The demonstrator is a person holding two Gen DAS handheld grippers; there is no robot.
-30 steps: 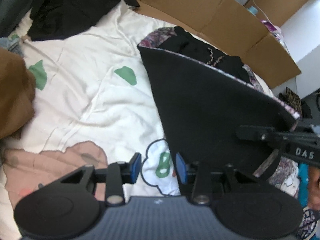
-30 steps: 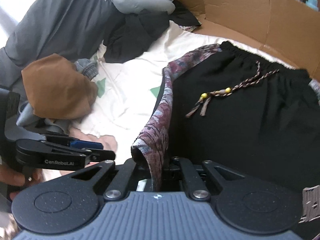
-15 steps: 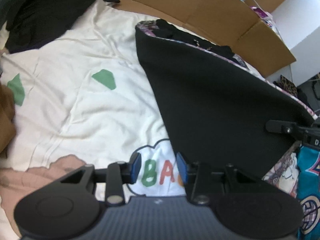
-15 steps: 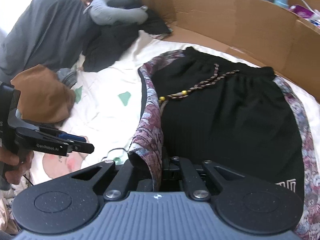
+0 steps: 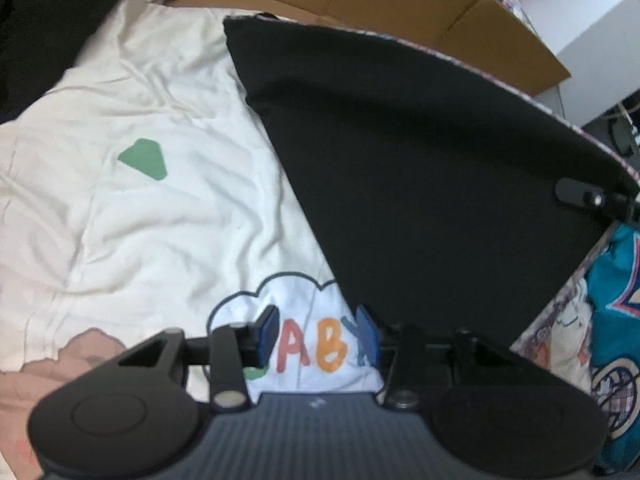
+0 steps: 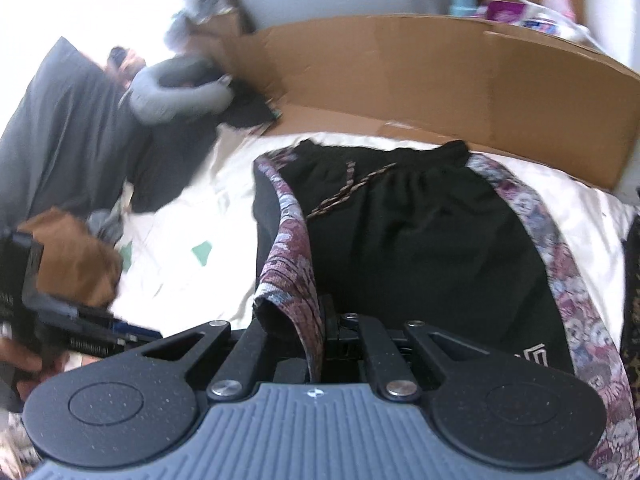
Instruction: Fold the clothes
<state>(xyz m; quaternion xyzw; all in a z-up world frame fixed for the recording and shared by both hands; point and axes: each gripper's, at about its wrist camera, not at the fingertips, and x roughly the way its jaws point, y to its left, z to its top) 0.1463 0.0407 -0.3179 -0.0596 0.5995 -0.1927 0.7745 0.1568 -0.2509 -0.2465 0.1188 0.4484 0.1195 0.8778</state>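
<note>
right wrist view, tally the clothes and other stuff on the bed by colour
Black: 2, the shorts with patterned side stripes and a dark garment by the cardboard
Grey: 2, a large garment and a neck pillow
Brown: 1, a bundled garment
Total: 5

The right gripper is shut on the shorts' edge.

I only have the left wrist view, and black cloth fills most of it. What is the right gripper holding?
Observer: The right gripper is shut on the patterned side stripe of black shorts.
Operator: Which end points away from it?
Observer: The waistband, next to the cardboard.
Operator: Is the drawstring tucked in?
Observer: No, the drawstring lies loose on the front.
</note>
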